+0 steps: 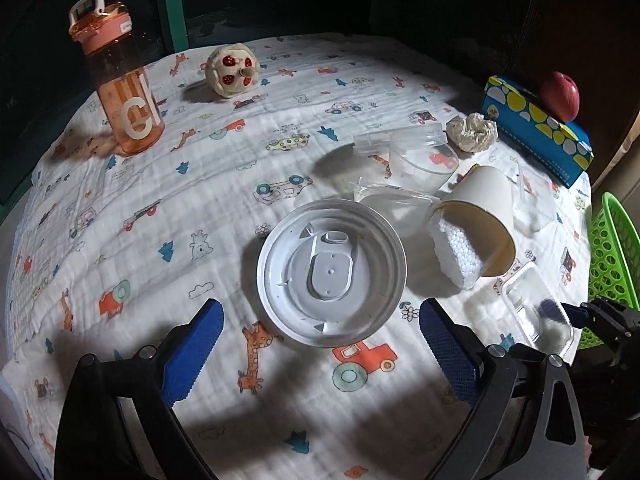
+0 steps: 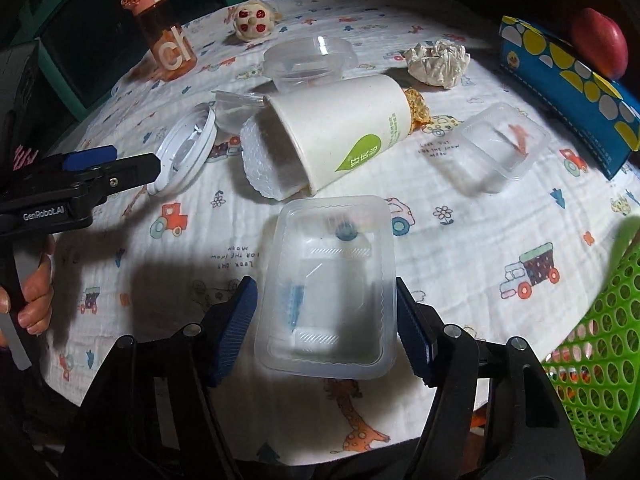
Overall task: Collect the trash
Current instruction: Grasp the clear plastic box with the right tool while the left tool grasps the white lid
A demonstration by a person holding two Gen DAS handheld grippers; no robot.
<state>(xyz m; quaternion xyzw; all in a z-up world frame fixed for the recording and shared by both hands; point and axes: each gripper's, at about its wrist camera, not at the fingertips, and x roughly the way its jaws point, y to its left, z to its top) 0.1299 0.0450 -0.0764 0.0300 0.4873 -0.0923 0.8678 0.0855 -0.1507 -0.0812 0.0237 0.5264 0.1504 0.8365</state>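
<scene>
The right gripper (image 2: 326, 326) brackets the clear rectangular tray (image 2: 328, 284), pad contact unclear through blur, while the left gripper (image 1: 320, 338) gapes beside the round lid (image 1: 331, 272).

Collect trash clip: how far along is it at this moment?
Early. The green basket shows little inside, so hardly anything looks collected. In hand: the right tool straddles the clear tray; the left tool, open, hovers by the round lid. Left: paper cup, crumpled paper, other clear containers.
</scene>
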